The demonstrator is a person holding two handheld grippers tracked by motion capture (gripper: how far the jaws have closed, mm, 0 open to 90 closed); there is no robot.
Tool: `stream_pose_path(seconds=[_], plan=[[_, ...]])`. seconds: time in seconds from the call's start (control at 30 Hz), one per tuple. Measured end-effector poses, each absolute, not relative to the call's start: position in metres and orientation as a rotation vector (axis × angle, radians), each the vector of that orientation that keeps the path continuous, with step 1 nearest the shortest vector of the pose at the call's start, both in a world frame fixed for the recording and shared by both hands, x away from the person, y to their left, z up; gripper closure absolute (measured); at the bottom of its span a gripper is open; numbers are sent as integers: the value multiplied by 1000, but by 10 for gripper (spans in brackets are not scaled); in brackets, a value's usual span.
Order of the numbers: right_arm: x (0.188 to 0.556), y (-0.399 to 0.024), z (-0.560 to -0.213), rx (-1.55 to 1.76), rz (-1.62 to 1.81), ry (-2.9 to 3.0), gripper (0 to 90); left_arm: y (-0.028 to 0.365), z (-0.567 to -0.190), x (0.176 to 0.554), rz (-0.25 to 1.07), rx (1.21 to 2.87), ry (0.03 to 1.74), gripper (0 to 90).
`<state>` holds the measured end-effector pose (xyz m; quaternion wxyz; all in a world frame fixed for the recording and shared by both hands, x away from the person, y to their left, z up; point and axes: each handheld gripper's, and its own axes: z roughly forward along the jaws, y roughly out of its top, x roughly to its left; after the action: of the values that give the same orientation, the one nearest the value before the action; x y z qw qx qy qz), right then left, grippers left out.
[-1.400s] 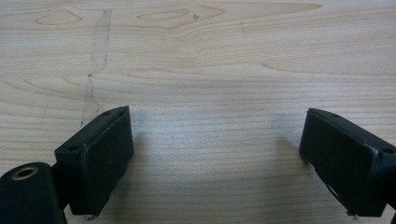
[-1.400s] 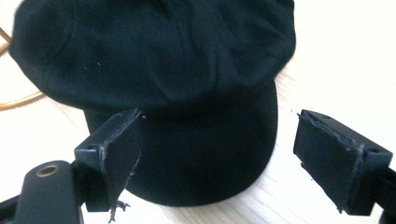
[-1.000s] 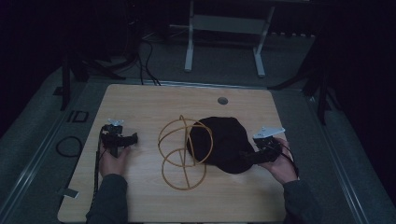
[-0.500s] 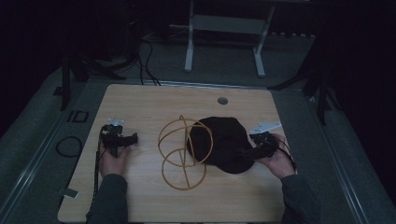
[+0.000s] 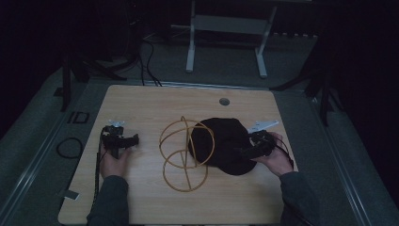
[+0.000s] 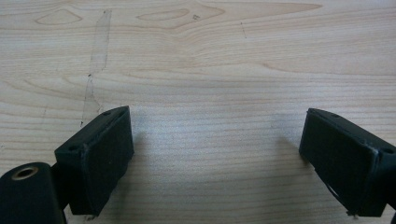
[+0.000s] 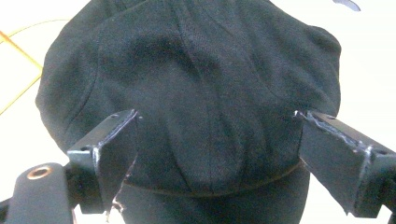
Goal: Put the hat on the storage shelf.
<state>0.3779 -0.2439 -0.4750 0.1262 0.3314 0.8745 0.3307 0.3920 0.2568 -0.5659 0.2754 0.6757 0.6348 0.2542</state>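
The wooden table (image 5: 141, 113) carries everything, and the black cap (image 5: 221, 141) lying right of its middle is the landmark. Touching the cap's left edge, and partly overlapping it, sits a frame of yellow wire hoops (image 5: 183, 155). Beyond the cap, toward the far edge, is a small round hole (image 5: 224, 101) in the tabletop. At the cap's right edge the right gripper (image 5: 248, 151) hovers with its jaws spread wide, the dark cloth (image 7: 196, 93) and its seam lying between them. Well to the left of the cap, past the hoops, the left gripper (image 5: 134, 140) rests over bare wood with jaws likewise spread, holding nothing.

The step seems to be taking hold of the cap. To do it well, I would lower the right jaws so one slips under the brim edge before closing, catching cloth and not the wire.

No brand, label or writing is readable on the cap or grippers.
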Motion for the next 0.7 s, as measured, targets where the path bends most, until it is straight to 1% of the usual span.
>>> stream_pose_path(seconds=[0.7], plan=[[399,-222,-477,907,956,2609,133,257,-566,392,683,1816,1706,95]])
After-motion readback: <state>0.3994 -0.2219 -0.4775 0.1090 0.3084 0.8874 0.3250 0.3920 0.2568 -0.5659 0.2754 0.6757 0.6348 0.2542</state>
